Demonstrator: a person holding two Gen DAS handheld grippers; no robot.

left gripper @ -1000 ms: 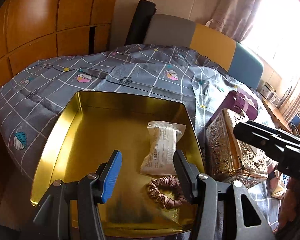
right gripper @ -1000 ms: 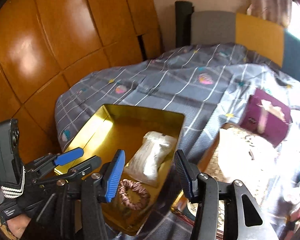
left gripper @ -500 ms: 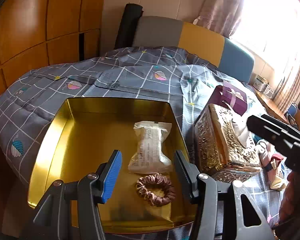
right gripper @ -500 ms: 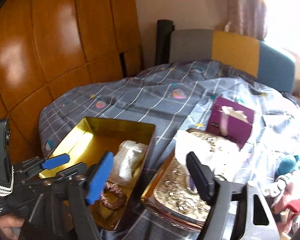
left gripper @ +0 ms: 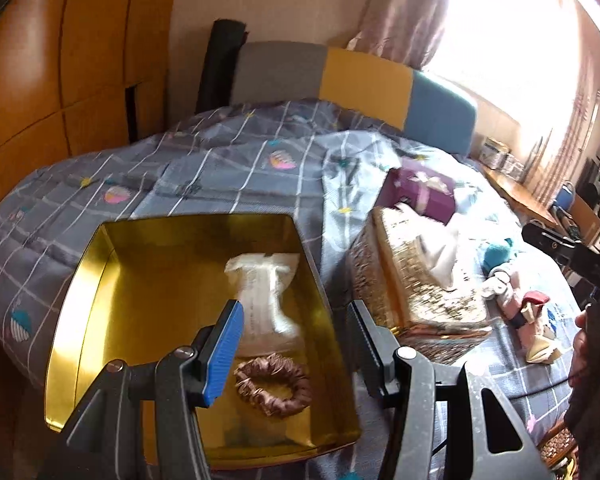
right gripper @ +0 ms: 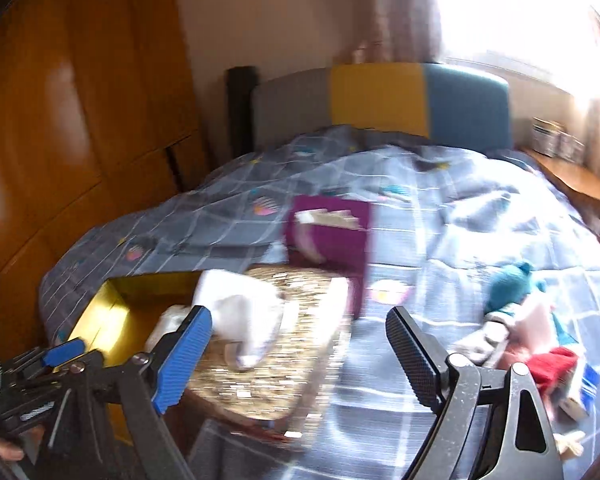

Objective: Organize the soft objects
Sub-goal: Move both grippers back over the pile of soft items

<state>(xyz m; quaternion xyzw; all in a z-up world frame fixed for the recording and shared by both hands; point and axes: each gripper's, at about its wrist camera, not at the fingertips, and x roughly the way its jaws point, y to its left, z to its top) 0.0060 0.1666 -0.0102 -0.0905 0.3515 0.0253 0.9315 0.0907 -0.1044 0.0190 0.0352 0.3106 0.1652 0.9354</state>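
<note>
1. Scrunchie [left gripper: 274,384] and white packet [left gripper: 266,292] lie in the gold tin [left gripper: 80,300] on the bed.
2. Right claw [right gripper: 300,356] has swung off the tin toward the soft toys [right gripper: 520,320] (blurred), its jaws just widening, nothing between them.
3. Left claw [left gripper: 296,348] hovers half open, empty, over the tin.
4. Likely next: fetching a toy.

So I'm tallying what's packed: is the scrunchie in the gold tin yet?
In. The scrunchie lies on the gold tin floor, beside a white packet.
</note>
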